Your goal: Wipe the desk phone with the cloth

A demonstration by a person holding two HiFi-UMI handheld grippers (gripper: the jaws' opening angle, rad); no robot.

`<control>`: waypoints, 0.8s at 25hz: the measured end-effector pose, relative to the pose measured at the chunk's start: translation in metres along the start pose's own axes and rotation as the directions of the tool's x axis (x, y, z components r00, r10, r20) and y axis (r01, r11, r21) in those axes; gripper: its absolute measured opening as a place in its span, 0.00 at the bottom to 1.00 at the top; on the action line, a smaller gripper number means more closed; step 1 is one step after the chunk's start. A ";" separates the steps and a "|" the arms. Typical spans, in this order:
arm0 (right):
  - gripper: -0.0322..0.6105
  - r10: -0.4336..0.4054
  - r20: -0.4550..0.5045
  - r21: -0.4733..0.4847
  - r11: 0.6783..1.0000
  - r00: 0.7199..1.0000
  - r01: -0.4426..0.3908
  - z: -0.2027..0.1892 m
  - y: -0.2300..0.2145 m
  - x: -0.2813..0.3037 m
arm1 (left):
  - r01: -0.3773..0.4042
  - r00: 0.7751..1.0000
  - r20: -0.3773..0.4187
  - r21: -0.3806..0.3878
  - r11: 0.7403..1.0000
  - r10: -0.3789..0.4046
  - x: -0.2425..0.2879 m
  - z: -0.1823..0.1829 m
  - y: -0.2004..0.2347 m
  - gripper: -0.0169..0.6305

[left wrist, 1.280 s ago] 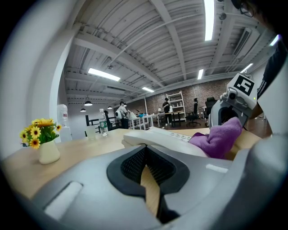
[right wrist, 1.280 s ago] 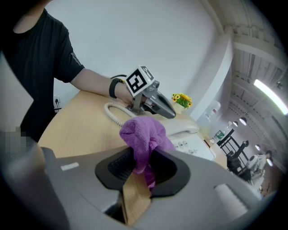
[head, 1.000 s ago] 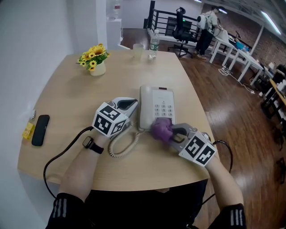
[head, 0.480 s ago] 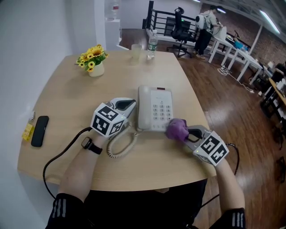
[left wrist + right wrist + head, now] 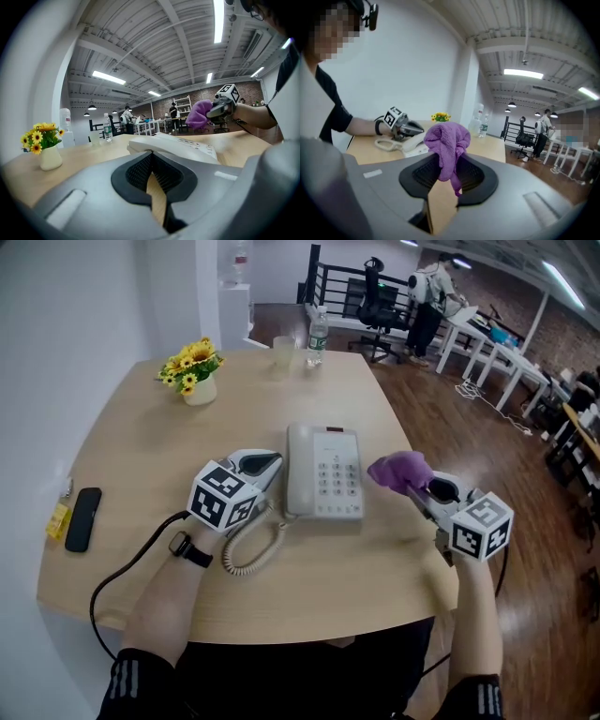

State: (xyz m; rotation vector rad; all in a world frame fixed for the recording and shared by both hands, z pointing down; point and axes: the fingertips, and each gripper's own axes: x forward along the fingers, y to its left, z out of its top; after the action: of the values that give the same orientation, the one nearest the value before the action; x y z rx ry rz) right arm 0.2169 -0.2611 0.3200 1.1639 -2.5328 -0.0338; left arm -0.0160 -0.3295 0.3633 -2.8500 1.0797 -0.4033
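My right gripper [image 5: 418,483], jaws pinching the crumpled purple cloth [image 5: 397,469], hangs just right of the white desk phone [image 5: 325,472], whose length points toward the counter's far edge; left gripper [image 5: 270,462] jaws pressed together.

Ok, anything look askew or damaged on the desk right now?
Nothing stands out. The phone lies flat and whole, its cord coiled loosely in front. The cloth, clamped in the right gripper, is off the phone's right side; no spills.
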 end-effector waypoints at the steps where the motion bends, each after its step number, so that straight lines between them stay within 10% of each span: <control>1: 0.22 -0.016 0.030 0.028 0.999 0.999 0.015 0.006 -0.009 0.001 | 0.000 1.000 0.000 0.000 1.000 0.000 0.000 0.000 0.000 0.02; 20: 0.22 -0.103 0.206 0.207 0.977 0.973 0.059 -0.031 -0.068 0.059 | 0.000 1.000 0.004 -0.022 1.000 0.000 -0.001 -0.001 0.003 0.02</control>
State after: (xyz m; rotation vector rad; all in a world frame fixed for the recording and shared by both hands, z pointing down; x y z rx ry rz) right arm 0.2410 -0.3455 0.3557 1.4113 -2.7263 0.0802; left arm -0.0191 -0.3307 0.3635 -2.8684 1.0903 -0.3874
